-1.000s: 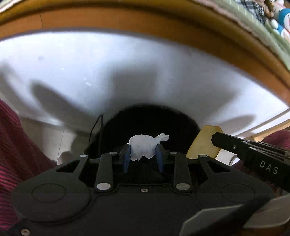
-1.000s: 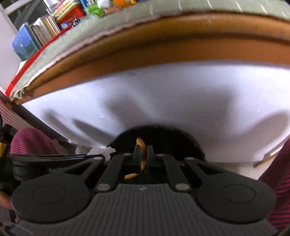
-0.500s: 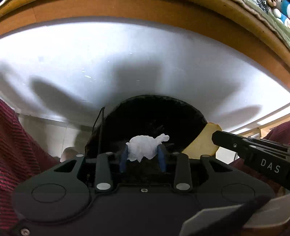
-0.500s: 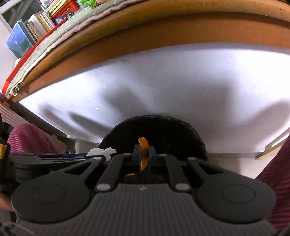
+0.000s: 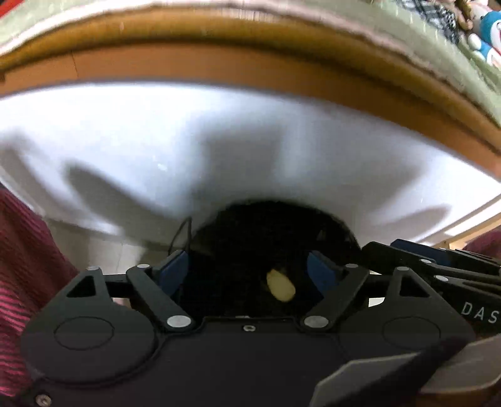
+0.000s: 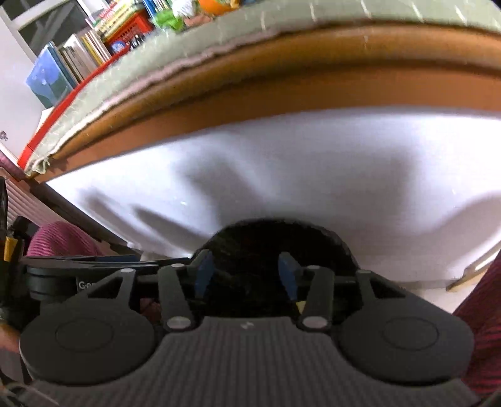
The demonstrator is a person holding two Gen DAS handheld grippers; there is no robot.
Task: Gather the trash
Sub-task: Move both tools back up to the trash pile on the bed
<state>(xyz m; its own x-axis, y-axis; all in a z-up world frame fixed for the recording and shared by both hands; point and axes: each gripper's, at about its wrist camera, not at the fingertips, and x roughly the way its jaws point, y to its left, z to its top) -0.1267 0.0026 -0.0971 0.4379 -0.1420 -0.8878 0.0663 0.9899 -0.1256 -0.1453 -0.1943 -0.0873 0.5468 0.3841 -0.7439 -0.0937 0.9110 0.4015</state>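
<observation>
Both grippers hang over the dark mouth of a black trash bin (image 5: 275,225), seen again in the right wrist view as the black trash bin (image 6: 275,238). My left gripper (image 5: 250,270) is opening, blue pads spread wide, nothing between them. A pale yellow peel piece (image 5: 280,285) shows down inside the bin below it. The white crumpled tissue is out of sight. My right gripper (image 6: 247,274) is opening too, its jaws apart and empty over the bin. From the right of the left wrist view the right gripper's black fingers (image 5: 407,260) reach in.
The bin stands against the white front panel (image 5: 250,141) of a wooden-edged table (image 5: 219,65) with a green cloth. Books and a red basket (image 6: 125,25) sit at the far left. Maroon sleeves (image 5: 25,256) flank the grippers on both sides.
Both grippers opened. The white tissue left the left jaws and the orange peel left the right jaws; both are gone from between the pads, and a yellow piece now lies in the bin.
</observation>
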